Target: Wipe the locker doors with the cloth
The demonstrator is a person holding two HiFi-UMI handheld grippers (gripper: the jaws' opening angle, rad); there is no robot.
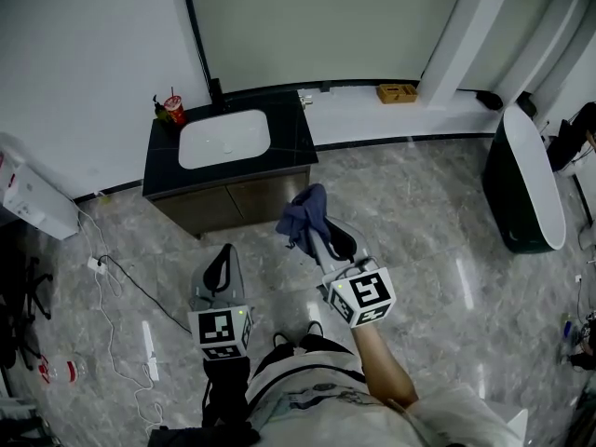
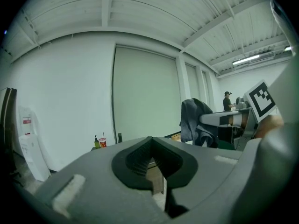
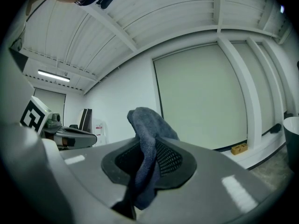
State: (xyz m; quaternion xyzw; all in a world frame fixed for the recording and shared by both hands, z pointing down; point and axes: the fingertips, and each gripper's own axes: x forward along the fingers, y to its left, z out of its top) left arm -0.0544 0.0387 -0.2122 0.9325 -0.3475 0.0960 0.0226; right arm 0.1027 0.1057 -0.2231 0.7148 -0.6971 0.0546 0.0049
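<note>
A dark blue-grey cloth (image 1: 304, 216) is pinched in my right gripper (image 1: 317, 231), bunched above the jaws. In the right gripper view the cloth (image 3: 147, 143) hangs down between the closed black pads. My left gripper (image 1: 220, 273) is held lower and to the left, jaws closed with nothing in them; in the left gripper view its pads (image 2: 150, 162) meet, and the cloth (image 2: 195, 122) shows to the right. No locker doors are in any view. A large pale panel (image 3: 201, 97) fills the wall ahead.
A black-topped cabinet with a white sink (image 1: 224, 139) stands ahead against the wall, with a red cup (image 1: 174, 110) on its corner. Cables (image 1: 112, 277) lie on the grey floor at left. A dark bin (image 1: 523, 184) stands at right. A small yellow box (image 1: 397, 92) sits on the ledge.
</note>
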